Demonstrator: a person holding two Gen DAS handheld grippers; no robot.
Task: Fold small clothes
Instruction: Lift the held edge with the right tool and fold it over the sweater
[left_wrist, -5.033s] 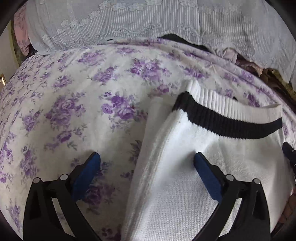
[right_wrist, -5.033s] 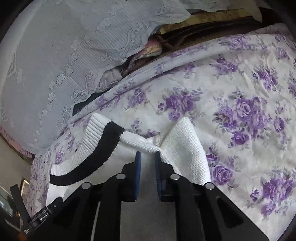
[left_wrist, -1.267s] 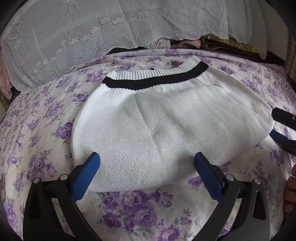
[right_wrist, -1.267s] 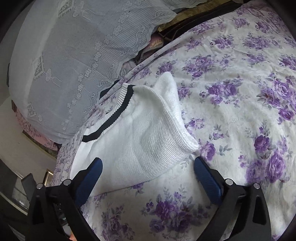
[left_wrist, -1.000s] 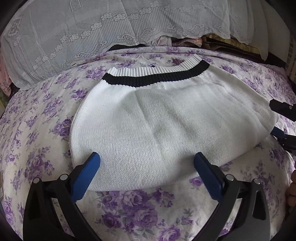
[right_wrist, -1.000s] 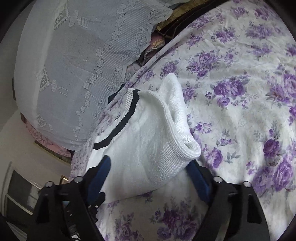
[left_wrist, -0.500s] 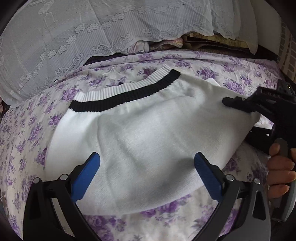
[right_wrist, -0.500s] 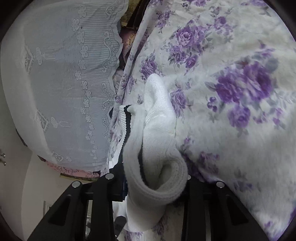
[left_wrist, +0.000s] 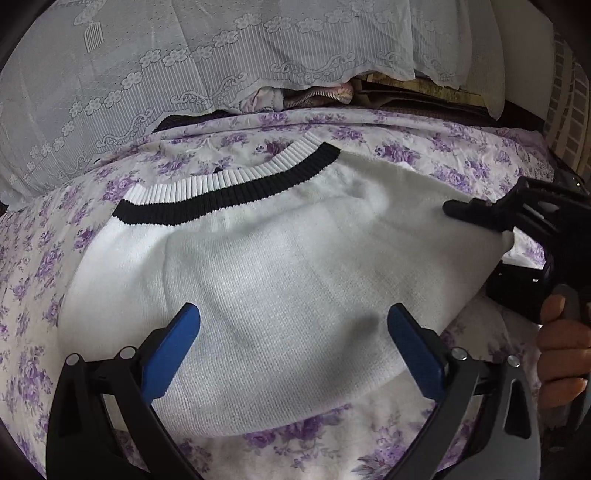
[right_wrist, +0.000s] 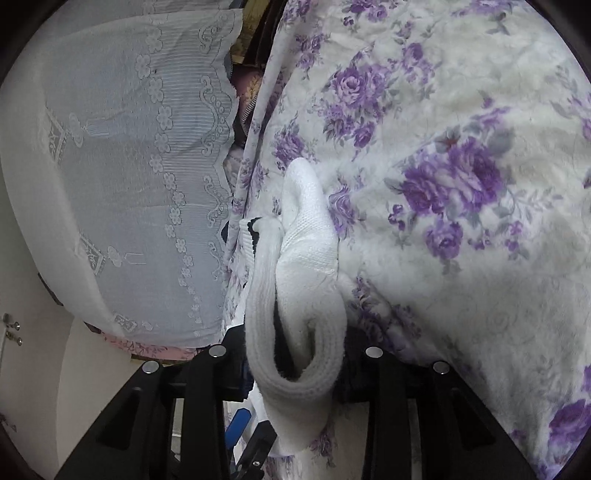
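Left wrist view, left to right: the lace cover (left_wrist: 184, 74) fills the 10-to-12 o'clock zone, draped over the far edge of the floral sheet (left_wrist: 44, 258). The sweater (left_wrist: 277, 266) — white knit with a black-and-white ribbed band at 11 o'clock — lies folded flat on the sheet at centre. The left gripper (left_wrist: 293, 332) is released: its blue pads (left_wrist: 173, 339) stand wide apart above the sweater's near part, with no cloth pinched between them. At 3 o'clock the right gripper (left_wrist: 476, 218) meets the sweater's right edge, one black finger lying on top of the cloth; a hand (left_wrist: 561, 343) grips its handle at 4 o'clock. Right wrist view: the cover (right_wrist: 129, 166) sits at 9 to 11 o'clock, the sweater's folded edge (right_wrist: 299, 314) runs from centre to 6 o'clock, and the sheet (right_wrist: 461, 184) fills 12 to 5 o'clock. The right gripper's (right_wrist: 295, 369) jaws have just been closing — they are now clenched on the thick folded edge, which bulges between them.
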